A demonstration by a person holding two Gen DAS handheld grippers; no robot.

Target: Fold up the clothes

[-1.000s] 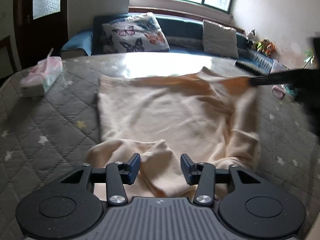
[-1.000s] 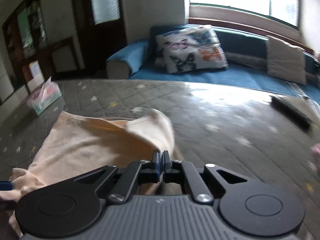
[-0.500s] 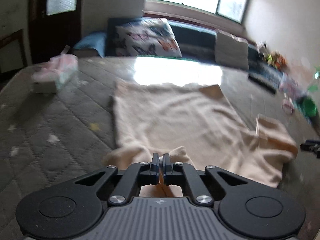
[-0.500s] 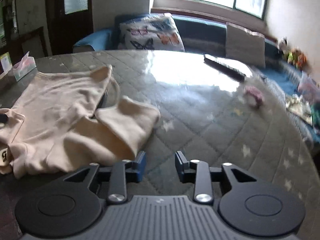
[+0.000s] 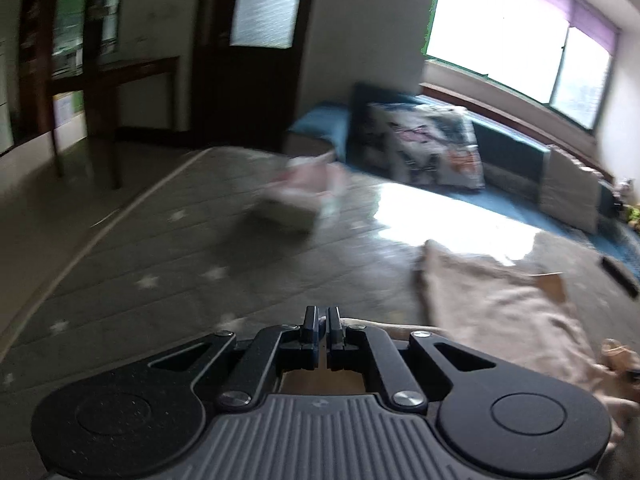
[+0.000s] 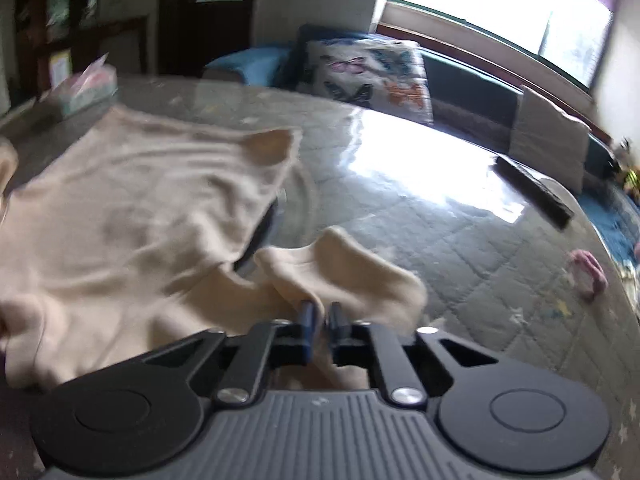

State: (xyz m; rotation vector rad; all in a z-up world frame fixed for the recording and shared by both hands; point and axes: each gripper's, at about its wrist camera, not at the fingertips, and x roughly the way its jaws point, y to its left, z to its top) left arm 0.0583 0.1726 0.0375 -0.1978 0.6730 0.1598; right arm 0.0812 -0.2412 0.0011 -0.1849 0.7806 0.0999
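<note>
Right gripper [image 6: 320, 316]: jaws drawn nearly together, pinching a fold of the cream garment [image 6: 132, 216] at its near right corner. Sleeve flap [image 6: 352, 272] bunched just ahead of the fingertips, raised off the surface; probably gripped there so the flap could be carried over the body panel.

Left gripper [image 5: 321, 322]: jaws closed to a narrow slit. Cream cloth visible beneath and behind the fingers, but cloth between the pads not confirmed from the left wrist view; grip on fabric likely, not certain. Camera turned away from the garment toward the room's left, image smeared.

Garment mostly flat on the quilted grey mattress [image 6: 460, 240], wrinkled, far corner peaked. Dark curved gap under its right edge, nature unclear. Both holds at near-edge corners, presumably to keep the cloth taut for a lengthwise fold.

Further out: tissue pack [image 6: 86, 92] near the far left corner of the mattress, well apart from the cloth; dark flat bar [image 6: 532, 192] and small pink item [image 6: 588, 274] to the right, clear of the fold path. Butterfly cushion [image 6: 372, 76] on the blue bench beyond.
</note>
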